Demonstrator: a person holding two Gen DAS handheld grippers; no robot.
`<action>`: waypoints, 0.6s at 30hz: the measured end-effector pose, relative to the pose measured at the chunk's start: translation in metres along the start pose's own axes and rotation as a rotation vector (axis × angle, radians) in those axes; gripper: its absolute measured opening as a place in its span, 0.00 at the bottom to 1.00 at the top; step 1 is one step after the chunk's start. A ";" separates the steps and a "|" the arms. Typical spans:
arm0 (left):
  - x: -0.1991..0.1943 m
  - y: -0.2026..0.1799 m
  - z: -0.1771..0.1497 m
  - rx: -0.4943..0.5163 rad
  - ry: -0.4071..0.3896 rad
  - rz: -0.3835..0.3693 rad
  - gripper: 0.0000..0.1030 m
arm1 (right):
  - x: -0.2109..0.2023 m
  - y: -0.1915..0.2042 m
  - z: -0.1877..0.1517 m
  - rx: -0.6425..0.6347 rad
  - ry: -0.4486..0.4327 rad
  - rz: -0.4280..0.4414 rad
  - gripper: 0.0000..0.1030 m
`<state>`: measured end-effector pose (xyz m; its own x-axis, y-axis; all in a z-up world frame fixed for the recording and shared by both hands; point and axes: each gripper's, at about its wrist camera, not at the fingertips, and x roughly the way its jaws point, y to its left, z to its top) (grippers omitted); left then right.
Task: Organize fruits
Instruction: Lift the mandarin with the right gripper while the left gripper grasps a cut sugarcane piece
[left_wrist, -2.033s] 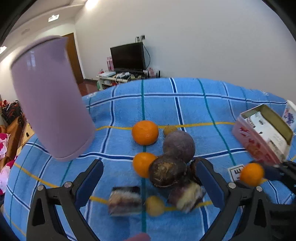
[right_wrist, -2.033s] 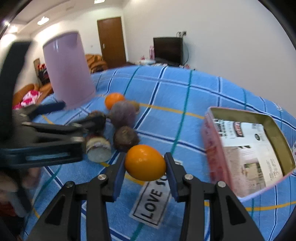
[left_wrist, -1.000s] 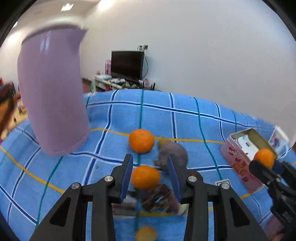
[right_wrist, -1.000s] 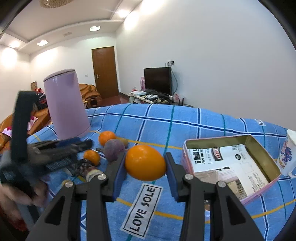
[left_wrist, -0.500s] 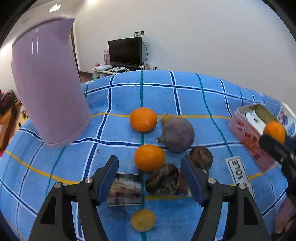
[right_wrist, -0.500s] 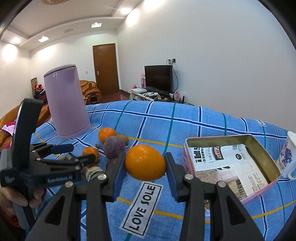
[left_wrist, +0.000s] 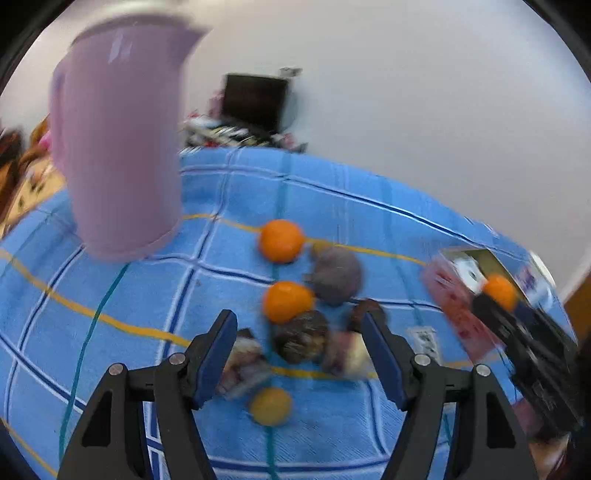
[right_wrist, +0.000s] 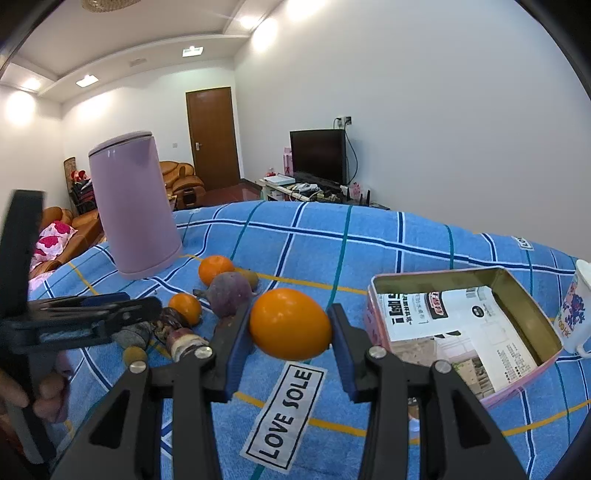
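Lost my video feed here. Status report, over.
Right gripper shut on orange fruit, held above the cloth beside the pink tin. Left gripper open over the fruit pile. Nothing blocking the tin.

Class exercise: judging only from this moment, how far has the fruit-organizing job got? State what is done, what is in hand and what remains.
Done: nothing yet; the pink tin holds only printed paper.
In hand: the right gripper is shut on an orange fruit, held above the cloth beside the tin.
Left: two oranges, a purple fruit and the other pieces lie by the open left gripper.
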<state>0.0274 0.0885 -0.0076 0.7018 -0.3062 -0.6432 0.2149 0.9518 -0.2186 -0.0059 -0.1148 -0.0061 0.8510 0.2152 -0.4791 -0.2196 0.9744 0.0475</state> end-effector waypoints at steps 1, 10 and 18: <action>-0.002 -0.012 -0.003 0.059 0.004 0.000 0.69 | -0.001 -0.001 0.000 0.002 -0.003 -0.002 0.43; 0.040 -0.062 -0.025 0.198 0.135 0.025 0.69 | -0.004 -0.015 0.005 0.055 -0.013 -0.007 0.43; 0.069 -0.050 -0.013 0.136 0.166 0.011 0.47 | -0.004 -0.015 0.005 0.062 -0.008 0.004 0.43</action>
<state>0.0564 0.0198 -0.0503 0.5857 -0.2835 -0.7593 0.3056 0.9449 -0.1171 -0.0036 -0.1301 0.0000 0.8542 0.2192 -0.4715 -0.1929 0.9757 0.1041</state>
